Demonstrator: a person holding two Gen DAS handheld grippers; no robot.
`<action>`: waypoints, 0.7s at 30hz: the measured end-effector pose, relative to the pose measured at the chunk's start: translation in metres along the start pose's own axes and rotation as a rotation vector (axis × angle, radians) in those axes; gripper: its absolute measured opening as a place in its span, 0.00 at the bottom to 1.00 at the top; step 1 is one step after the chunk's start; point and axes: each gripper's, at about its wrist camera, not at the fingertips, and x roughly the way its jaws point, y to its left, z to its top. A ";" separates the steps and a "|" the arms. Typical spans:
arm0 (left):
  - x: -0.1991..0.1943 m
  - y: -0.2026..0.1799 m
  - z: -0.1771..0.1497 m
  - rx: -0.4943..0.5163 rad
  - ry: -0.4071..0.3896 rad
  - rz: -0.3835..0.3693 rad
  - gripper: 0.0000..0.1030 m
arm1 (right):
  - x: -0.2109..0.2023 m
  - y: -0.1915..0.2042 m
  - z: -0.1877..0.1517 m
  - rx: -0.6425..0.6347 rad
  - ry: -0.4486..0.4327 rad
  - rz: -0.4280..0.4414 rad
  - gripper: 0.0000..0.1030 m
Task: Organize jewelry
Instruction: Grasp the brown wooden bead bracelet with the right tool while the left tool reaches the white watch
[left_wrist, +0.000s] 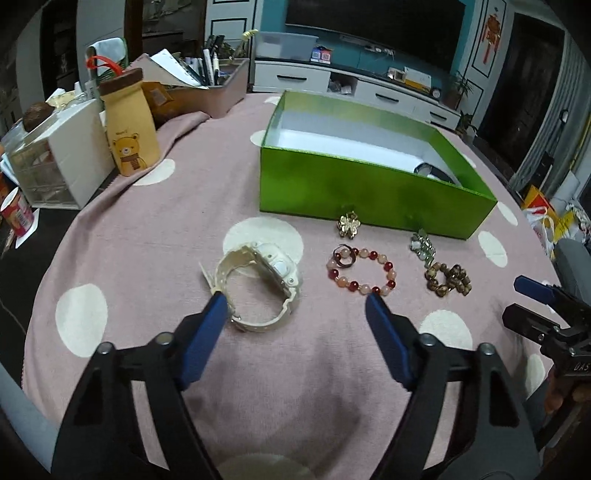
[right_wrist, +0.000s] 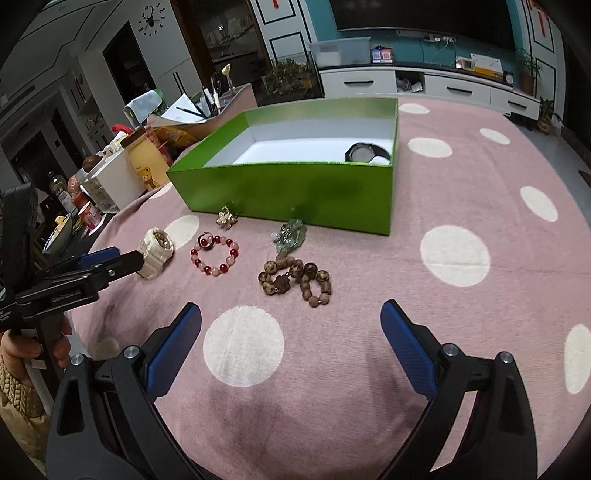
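1. Left wrist view: the left gripper (left_wrist: 295, 299) is held spread over a pink spotted tablecloth (left_wrist: 166, 229), its left pad at the strap of a cream watch (left_wrist: 258, 284), nothing clasped. A red bead bracelet (left_wrist: 362, 271), a brown bead bracelet (left_wrist: 448, 280) and a gold flower brooch (left_wrist: 348, 224) are laid before a green box (left_wrist: 362, 188).

2. Right wrist view: the right gripper (right_wrist: 291, 314) is seen spread and empty, short of the brown bead bracelet (right_wrist: 295, 280). A dark watch (right_wrist: 365, 152) is seen inside the green box (right_wrist: 288, 192).

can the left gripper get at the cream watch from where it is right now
Probably yes. The left gripper stands open right at the cream watch, one finger beside its strap, nothing lying between. The red bead bracelet sits clear to the side.
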 end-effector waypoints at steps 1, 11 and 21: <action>0.002 -0.001 0.000 0.007 0.004 0.001 0.70 | 0.003 0.001 0.000 0.000 0.007 0.009 0.91; 0.019 0.001 0.004 0.073 0.055 0.001 0.35 | 0.032 0.008 0.004 0.011 0.062 0.090 0.62; 0.031 0.000 0.004 0.108 0.123 -0.037 0.19 | 0.057 0.006 0.016 0.064 0.081 0.081 0.49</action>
